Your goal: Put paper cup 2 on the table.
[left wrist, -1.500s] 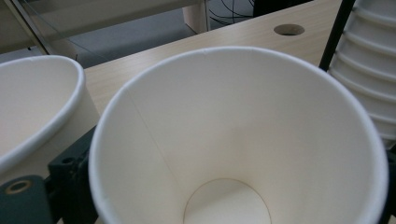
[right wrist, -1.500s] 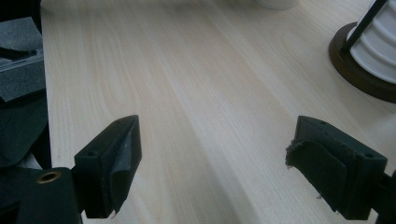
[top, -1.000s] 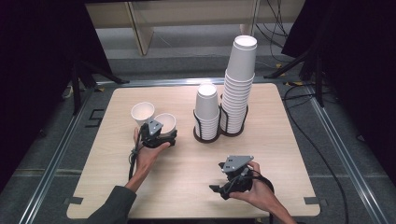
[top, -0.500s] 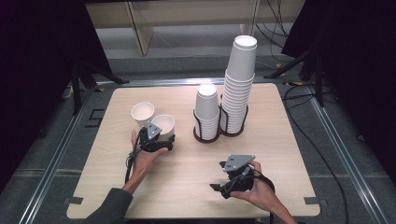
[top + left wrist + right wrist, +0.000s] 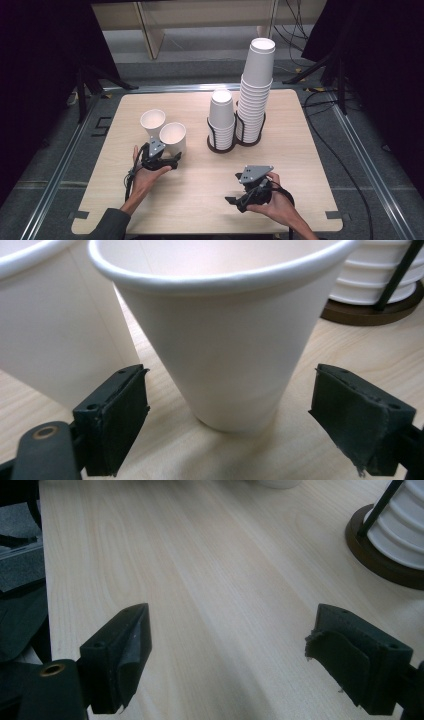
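Two white paper cups stand side by side on the wooden table (image 5: 200,190). The nearer cup (image 5: 173,137) (image 5: 225,340) is upright just ahead of my left gripper (image 5: 172,161) (image 5: 232,390). That gripper's jaws stand wide on either side of the cup's base, and the pads do not touch it. The other cup (image 5: 152,121) (image 5: 50,330) sits close to its left. My right gripper (image 5: 234,201) (image 5: 230,625) rests low near the table's front edge, open, with bare wood between its jaws.
A short stack of cups (image 5: 221,117) and a tall stack (image 5: 256,85) stand in a dark wire holder (image 5: 220,147) at the table's middle back. The holder's brown base (image 5: 385,560) lies to the right of my right gripper. Cables trail off the table's right side.
My left gripper has drawn back a little toward the table's near edge, away from the nearer cup. The cups stay where they were. The right hand has not moved.
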